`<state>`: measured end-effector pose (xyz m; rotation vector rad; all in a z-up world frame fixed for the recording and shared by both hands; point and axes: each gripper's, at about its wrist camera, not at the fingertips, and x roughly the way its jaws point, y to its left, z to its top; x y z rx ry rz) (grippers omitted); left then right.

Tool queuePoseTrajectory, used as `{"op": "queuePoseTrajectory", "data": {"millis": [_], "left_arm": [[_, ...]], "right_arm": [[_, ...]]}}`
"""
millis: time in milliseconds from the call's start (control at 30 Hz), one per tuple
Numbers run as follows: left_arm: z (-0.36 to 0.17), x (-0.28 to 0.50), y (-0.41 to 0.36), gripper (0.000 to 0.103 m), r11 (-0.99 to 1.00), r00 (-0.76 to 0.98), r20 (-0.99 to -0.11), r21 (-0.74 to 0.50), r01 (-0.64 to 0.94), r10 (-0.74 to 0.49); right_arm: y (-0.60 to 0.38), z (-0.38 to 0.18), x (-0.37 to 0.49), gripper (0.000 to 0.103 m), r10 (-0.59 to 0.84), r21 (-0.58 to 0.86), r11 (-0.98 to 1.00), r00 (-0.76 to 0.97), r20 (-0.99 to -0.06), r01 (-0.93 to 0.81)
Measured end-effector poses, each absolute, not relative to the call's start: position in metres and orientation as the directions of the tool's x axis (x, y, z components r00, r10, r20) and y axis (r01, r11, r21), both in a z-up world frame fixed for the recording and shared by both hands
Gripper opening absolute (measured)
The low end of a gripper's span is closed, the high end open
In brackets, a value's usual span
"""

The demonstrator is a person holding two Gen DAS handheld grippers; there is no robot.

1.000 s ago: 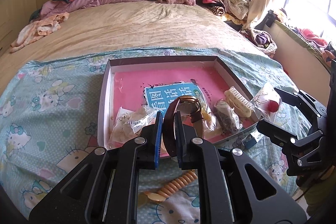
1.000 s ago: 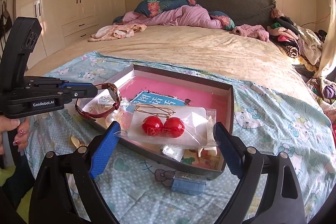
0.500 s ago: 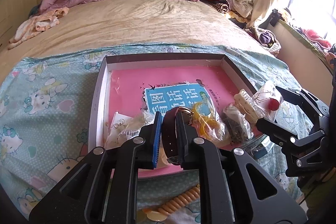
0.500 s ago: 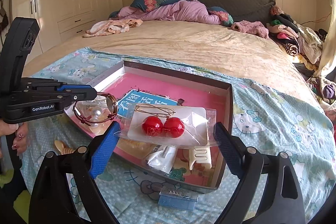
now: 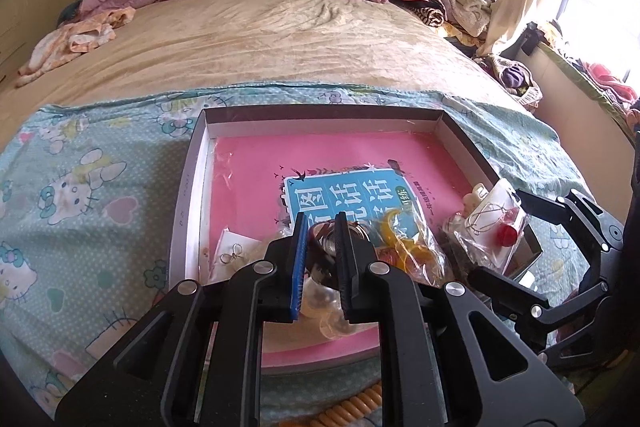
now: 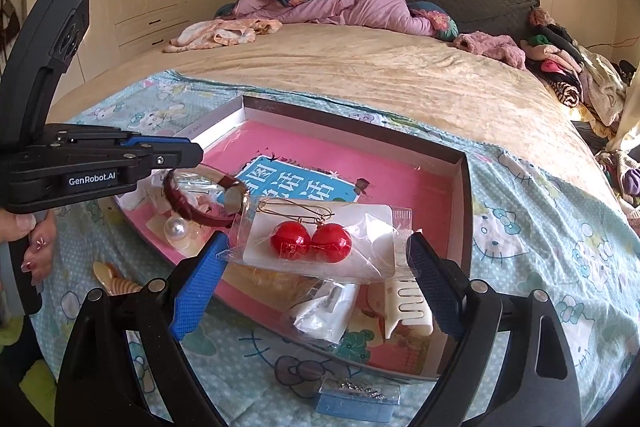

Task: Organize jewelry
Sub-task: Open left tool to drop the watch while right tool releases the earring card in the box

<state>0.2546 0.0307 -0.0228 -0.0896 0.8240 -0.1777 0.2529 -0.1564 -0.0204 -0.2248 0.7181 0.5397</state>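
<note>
Both grippers angle down over the tray (image 5: 188, 187): left gripper (image 5: 322, 223) jaws pinching watch (image 6: 200, 201), right gripper (image 6: 316, 259) jaws spread, gripping earring packet (image 6: 320, 239).

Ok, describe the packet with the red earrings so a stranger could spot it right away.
On the bed lies a shallow grey box with a pink floor. Over its near edge, the right gripper holds a clear plastic packet by its sides. It alone carries two glossy red ball earrings on gold hooks.
</note>
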Motion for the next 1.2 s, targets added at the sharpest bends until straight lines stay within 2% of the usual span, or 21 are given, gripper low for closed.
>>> {"op": "queuePoseTrajectory", "data": {"millis": [533,867,900,933,1000,1200], "left_arm": [[-0.020,0.251,0.034,0.007,0.982,0.667,-0.721,-0.139,0.125,-0.187],[-0.013,0.239,0.031,0.009,0.982,0.673,-0.716,-0.134,0.129,-0.186],[-0.012,0.237,0.031,0.015,0.983,0.674,-0.716,-0.134,0.127,-0.184],[-0.011,0.235,0.031,0.028,0.983,0.676,-0.714,-0.134,0.125,-0.183],[-0.007,0.227,0.032,0.047,0.983,0.685,-0.705,-0.136,0.122,-0.183],[0.002,0.201,0.039,0.068,0.986,0.714,-0.680,-0.125,0.109,-0.165]], "right_arm": [[-0.134,-0.037,0.260,0.089,0.391,0.001,0.822,0.563,-0.728,-0.570],[-0.151,-0.023,0.244,0.097,0.400,0.016,0.837,0.592,-0.699,-0.546],[-0.156,-0.020,0.241,0.097,0.403,0.022,0.841,0.599,-0.692,-0.540],[-0.161,-0.017,0.238,0.098,0.406,0.030,0.845,0.604,-0.686,-0.534],[-0.171,-0.013,0.231,0.098,0.411,0.046,0.852,0.611,-0.677,-0.522],[-0.201,-0.007,0.211,0.098,0.396,0.075,0.879,0.634,-0.664,-0.471]]}}
